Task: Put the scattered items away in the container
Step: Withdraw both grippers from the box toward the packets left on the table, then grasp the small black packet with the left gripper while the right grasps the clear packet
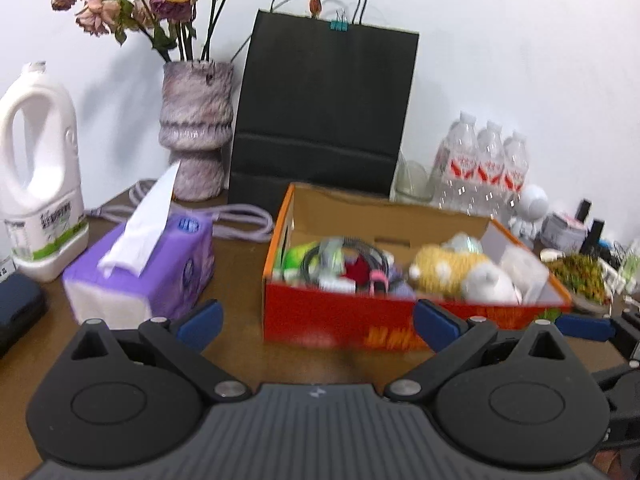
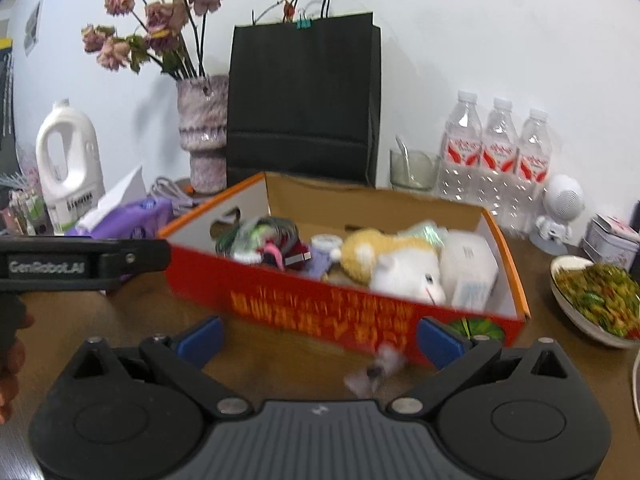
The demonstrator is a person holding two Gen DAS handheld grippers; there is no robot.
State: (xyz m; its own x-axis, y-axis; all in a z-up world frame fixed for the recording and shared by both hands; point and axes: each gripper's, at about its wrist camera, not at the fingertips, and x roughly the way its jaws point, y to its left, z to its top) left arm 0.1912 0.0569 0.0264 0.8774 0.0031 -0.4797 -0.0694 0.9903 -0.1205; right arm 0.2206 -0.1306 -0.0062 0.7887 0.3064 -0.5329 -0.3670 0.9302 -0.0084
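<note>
Both hand-held grippers are hovering low over the brown surface [image 1: 240, 264] with fingers spread wide apart, gripping nothing: left hand-held gripper [image 1: 316, 322], right hand-held gripper [image 2: 320, 338]. The red cardboard box [image 2: 320, 308] is sitting just ahead at 12 o'clock, holding a plush toy [image 2: 392, 264], cables [image 1: 352, 256] and a white packet [image 2: 468, 268]. A small purple item [image 2: 374, 372] (blurred) is lying outside the box, between the right fingers. A tissue pack [image 1: 152, 276] is sitting at 10 o'clock.

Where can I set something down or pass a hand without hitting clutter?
Bare brown table lies between the tissue pack and the red box, and in front of the box by the open left gripper. A small blurred item lies before the open right gripper. Behind and right of the box is crowded.
</note>
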